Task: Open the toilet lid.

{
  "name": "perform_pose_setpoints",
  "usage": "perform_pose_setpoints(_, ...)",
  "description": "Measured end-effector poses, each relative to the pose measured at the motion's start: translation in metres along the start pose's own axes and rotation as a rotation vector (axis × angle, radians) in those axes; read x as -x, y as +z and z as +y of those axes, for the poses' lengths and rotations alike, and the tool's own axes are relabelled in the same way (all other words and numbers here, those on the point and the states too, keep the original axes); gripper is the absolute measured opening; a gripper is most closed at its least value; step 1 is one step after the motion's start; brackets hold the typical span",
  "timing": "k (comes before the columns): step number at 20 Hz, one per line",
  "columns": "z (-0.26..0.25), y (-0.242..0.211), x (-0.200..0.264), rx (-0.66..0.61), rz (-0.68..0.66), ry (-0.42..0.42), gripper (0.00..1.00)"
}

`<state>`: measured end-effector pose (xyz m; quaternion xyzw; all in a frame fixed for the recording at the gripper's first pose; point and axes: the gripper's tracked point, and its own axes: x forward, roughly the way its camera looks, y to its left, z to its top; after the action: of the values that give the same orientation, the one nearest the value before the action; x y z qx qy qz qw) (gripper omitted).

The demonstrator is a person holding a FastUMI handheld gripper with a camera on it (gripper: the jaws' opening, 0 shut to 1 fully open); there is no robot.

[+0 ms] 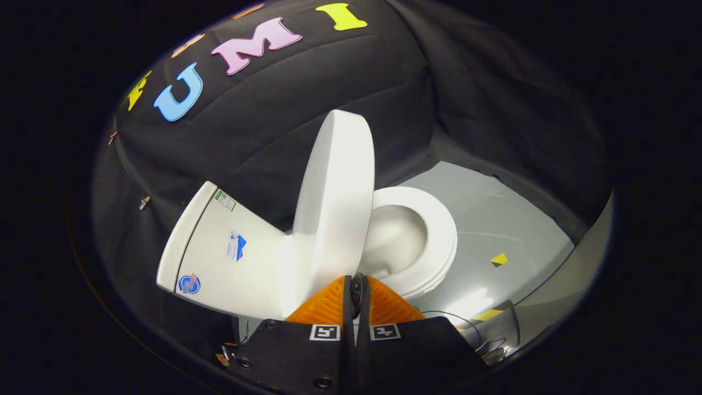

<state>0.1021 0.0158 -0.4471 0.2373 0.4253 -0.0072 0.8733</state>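
The toilet (230,258) stands against the booth wall, with its seat (439,230) down on the bowl. The lid (334,203) is raised almost upright beside the tank, so opening seems nearly done. My tool (356,288) is narrow, its fingers nearly together and holding nothing, tips just at the lid's lower edge, I think to push it.

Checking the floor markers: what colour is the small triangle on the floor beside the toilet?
Yellow with a dark half, in the gripper view: small triangle marker on the grey floor.
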Motion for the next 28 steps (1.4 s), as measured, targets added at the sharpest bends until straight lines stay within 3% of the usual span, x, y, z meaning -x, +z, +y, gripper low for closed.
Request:
perform_pose_setpoints(13,0.063,0.007,0.023,0.177,-0.104,-0.106,0.05)
perform_pose_setpoints(28,0.149,-0.003,0.038,0.354,-0.209,-0.138,0.05)
